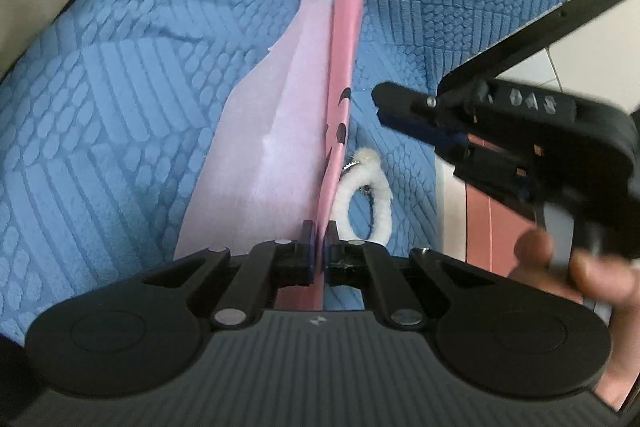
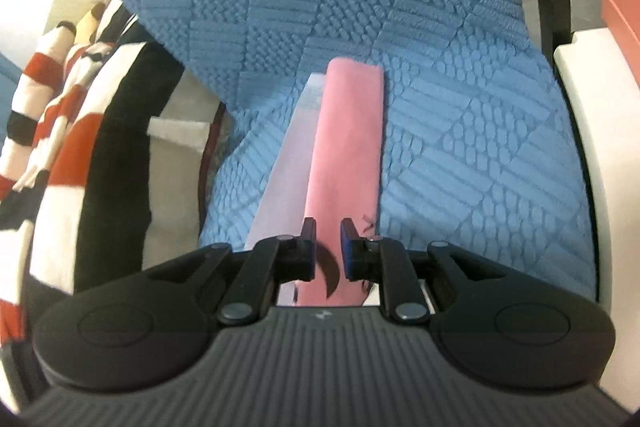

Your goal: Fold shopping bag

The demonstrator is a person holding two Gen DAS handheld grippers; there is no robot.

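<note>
Left gripper [image 1: 319, 241] fingers clamp pink bag [image 1: 340, 75]; right gripper [image 2: 328, 243] fingers slightly apart.

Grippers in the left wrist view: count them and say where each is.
2. The left gripper at bottom centre, shut on the pink shopping bag; the right gripper at right, over the blue quilt.

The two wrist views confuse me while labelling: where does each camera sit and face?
Left wrist: on the left gripper, angled down at the folded pink fabric shopping bag it pinches; the right gripper and a hand show.
Right wrist: on the right gripper, angled down along the bag between its parted jaws.
Shared: bag, blue textured cloth.
</note>
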